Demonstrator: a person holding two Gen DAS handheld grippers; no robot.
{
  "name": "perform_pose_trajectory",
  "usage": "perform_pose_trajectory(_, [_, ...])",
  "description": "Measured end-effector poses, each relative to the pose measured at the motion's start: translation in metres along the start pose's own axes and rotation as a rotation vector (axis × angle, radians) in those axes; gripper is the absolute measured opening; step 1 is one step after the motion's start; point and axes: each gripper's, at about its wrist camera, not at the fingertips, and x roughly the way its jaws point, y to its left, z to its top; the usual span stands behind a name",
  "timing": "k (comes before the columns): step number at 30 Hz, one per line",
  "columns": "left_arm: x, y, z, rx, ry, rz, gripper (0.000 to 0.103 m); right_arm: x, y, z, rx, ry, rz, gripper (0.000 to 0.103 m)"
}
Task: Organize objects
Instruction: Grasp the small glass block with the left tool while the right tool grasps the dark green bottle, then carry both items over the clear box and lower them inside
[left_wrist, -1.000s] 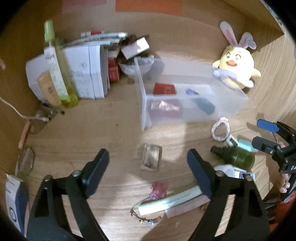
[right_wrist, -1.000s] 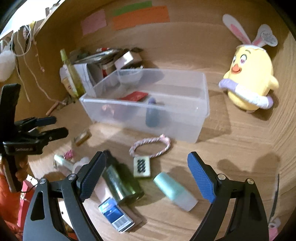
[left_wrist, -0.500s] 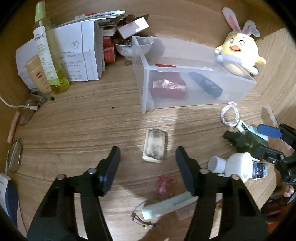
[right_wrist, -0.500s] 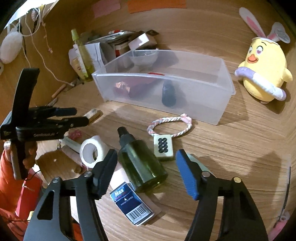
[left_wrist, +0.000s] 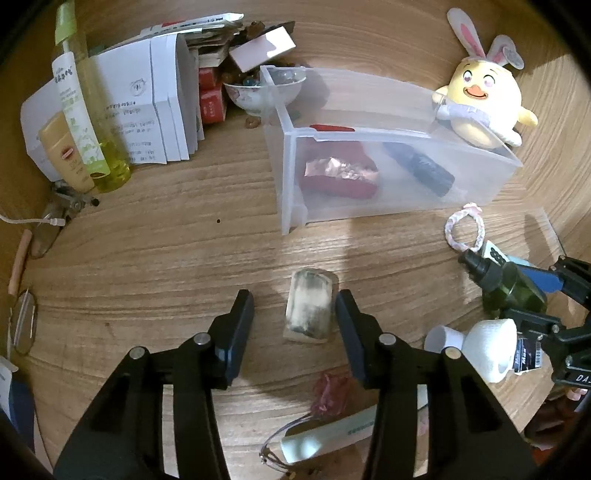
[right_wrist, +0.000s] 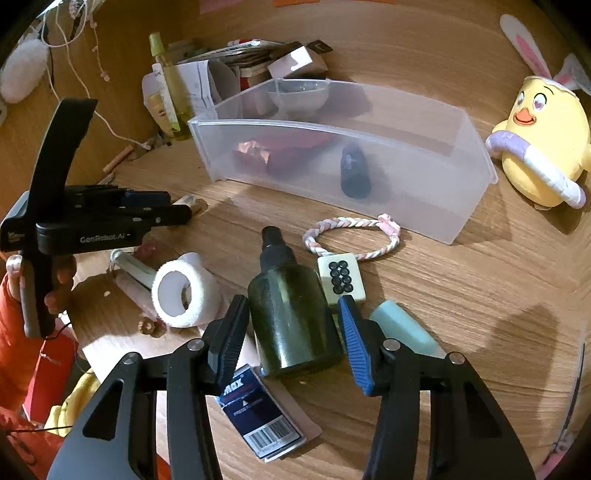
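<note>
With a red pouch (left_wrist: 338, 177) and a dark tube (left_wrist: 419, 168) already in the clear bin (left_wrist: 291, 177), my left gripper (left_wrist: 293, 314) straddles the small block (left_wrist: 308, 306) unclosed, my right gripper (right_wrist: 291, 321) straddles the green bottle (right_wrist: 291, 317) unclosed, and most clutter waits on the desk.

Plush chick (left_wrist: 480, 107), specs (left_wrist: 24, 325).

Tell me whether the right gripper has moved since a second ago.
Yes. The right gripper has come down and forward toward the clear bin, and its jaws have narrowed around the green bottle, which earlier lay ahead of them.
</note>
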Motion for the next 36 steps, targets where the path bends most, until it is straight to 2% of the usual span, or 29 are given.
perform_pose_trajectory(2, [0.001,-0.003,0.000,0.011,-0.008,0.016,0.030,-0.001,0.000,0.001,-0.003,-0.009,-0.002,0.039])
perform_pose_trajectory(4, [0.001,-0.003,0.000,0.014,-0.006,0.018,0.023,-0.003,0.000,0.001,-0.003,-0.016,-0.003,0.039])
perform_pose_trajectory(13, [-0.010,0.000,-0.003,-0.030,-0.027,0.009,0.023,-0.022,0.002,0.005,-0.012,-0.075,0.008,0.039])
perform_pose_trajectory(21, [-0.042,-0.006,0.008,-0.028,-0.113,0.000,0.023,-0.034,-0.004,0.015,0.009,-0.133,0.008,0.039])
perform_pose_trajectory(29, [-0.061,-0.019,0.028,-0.019,-0.189,-0.018,0.023,-0.058,-0.013,0.042,0.013,-0.248,-0.009,0.039])
perform_pose_trajectory(36, [-0.065,-0.025,0.047,-0.017,-0.223,-0.015,0.023,-0.062,-0.020,0.066,0.006,-0.296,-0.033,0.039])
